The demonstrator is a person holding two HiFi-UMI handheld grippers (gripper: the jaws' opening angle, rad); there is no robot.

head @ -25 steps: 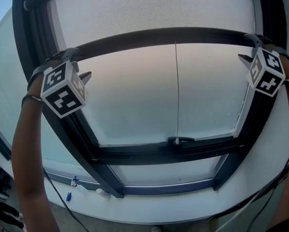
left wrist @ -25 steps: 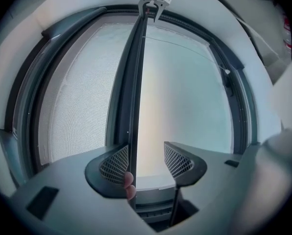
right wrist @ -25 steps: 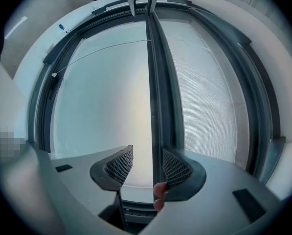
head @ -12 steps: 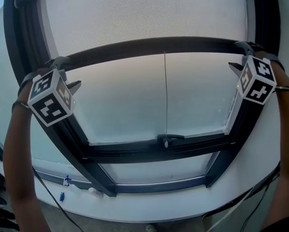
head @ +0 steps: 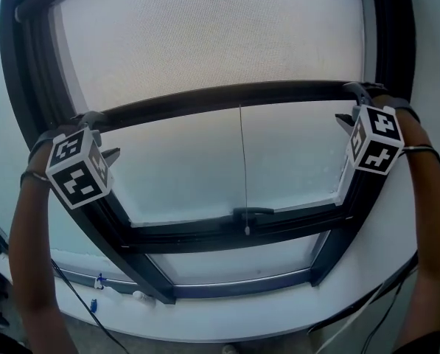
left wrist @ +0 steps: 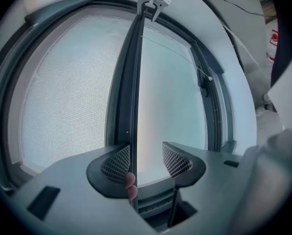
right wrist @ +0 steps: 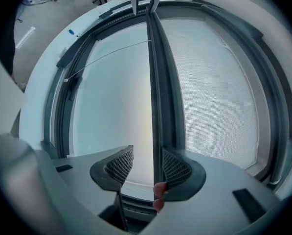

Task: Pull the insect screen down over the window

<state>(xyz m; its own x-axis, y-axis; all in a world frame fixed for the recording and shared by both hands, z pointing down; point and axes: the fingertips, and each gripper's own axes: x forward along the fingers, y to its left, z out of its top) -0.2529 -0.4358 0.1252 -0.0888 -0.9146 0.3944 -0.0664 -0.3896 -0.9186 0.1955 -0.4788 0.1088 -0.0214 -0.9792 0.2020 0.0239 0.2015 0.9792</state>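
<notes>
**mesh_guy:** So where was the insect screen (head: 212, 43) sitting?

**rollerfan:** It covered the top of the window (head: 190, 172), from 12 o'clock down to roughly the middle. Its dark bottom bar (head: 234, 94) ran edge to edge. The left claw (head: 102, 134) was at the 9 o'clock end and the right claw (head: 350, 103) at the 3 o'clock end, both right up against the dark side rails (head: 28, 102).

**mesh_guy:** Were they actually clamped on it?

**rollerfan:** Nah. The left gripper view showed that claw spread with its jaws closing. The bar sat between them against one pad, and the other pad stood clear. A fingertip (left wrist: 130, 182) was tucked in by the bar. The right one was the mirror image: spread, bar against one pad, open gap on the other side.

**mesh_guy:** Any room left below?

**rollerfan:** Plenty. There was bare glass from the bar down to the lower frame at 6 o'clock. Only a thin cord (head: 243, 161) hung from the bar's middle, and its end was just beside the handle (head: 253, 214). The white sill (head: 278, 312) was under that.
</notes>
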